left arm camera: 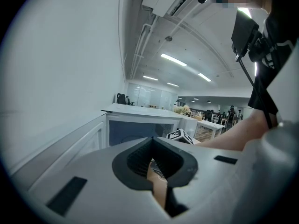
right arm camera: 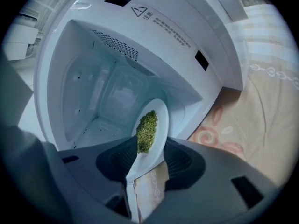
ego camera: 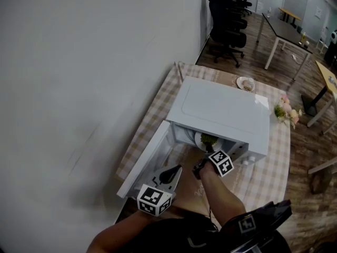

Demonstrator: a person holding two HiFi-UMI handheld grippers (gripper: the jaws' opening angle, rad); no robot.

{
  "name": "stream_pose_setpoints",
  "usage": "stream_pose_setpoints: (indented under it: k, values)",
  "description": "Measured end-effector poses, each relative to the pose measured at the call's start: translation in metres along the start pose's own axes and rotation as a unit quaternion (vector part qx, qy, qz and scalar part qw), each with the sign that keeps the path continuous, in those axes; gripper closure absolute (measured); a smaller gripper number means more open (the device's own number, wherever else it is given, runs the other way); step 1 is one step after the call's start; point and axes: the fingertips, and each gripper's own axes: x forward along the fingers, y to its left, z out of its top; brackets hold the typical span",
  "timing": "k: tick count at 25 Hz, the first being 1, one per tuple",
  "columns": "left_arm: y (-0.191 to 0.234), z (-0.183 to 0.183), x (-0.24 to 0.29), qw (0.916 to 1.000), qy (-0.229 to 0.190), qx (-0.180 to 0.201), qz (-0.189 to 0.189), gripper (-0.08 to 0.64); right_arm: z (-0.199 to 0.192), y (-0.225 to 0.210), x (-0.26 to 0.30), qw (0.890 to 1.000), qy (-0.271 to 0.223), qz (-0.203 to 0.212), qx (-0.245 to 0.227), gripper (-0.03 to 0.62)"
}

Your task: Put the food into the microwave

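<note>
An open office with a wood floor, black chairs [ego camera: 229, 15] lined up along the back and desks off to the right. Up close, a table under a checked cloth [ego camera: 158, 115] carries the white microwave [ego camera: 221, 107], and its door [ego camera: 145, 159] hangs wide open towards the wall side.

Now to the action at the mouth of the oven. The right gripper [ego camera: 207, 151] is pushed up to the opening, arm stretched out behind it. The white plate [right arm camera: 158, 120] sits just inside the cavity with a heap of green food [right arm camera: 147, 130] on it. In the right gripper view the plate's near rim lies between the jaws, and those jaws stand apart. They are not clamped on it, and the patterned cloth shows through the gap below.

Over on the other side, the left gripper [ego camera: 178, 169] hovers just beside the open door, jaws brought together at the tips and nothing between them.

On the table behind the microwave there is a small dish [ego camera: 245, 83], and a bunch of pale flowers [ego camera: 287, 111] sits at the far right edge.
</note>
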Motion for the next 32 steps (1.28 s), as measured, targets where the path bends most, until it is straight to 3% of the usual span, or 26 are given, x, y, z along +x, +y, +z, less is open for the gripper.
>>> stream_pose_setpoints:
  k: [5, 9, 15, 18, 32]
  values:
    - [-0.001, -0.003, -0.001, 1.0, -0.001, -0.006, 0.0, 0.552, -0.003, -0.003, -0.008, 1.0, 0.006, 0.017, -0.011, 0.322]
    - [-0.008, -0.004, 0.002, 1.0, -0.003, -0.004, -0.008, 0.552, -0.004, -0.018, -0.021, 0.999, 0.003, 0.007, -0.05, 0.311]
    - [-0.01, -0.007, 0.003, 0.9999, 0.0, -0.002, -0.013, 0.552, -0.008, -0.019, -0.035, 0.992, -0.001, 0.028, -0.127, 0.555]
    - [-0.011, -0.007, 0.003, 0.9999, 0.0, -0.001, -0.012, 0.552, -0.005, -0.014, -0.03, 0.987, -0.001, 0.036, -0.157, 0.577]
    - [0.001, -0.011, -0.003, 0.9999, 0.008, -0.004, 0.009, 0.552, 0.011, 0.006, 0.0, 0.982, 0.0, 0.034, -0.186, 0.58]
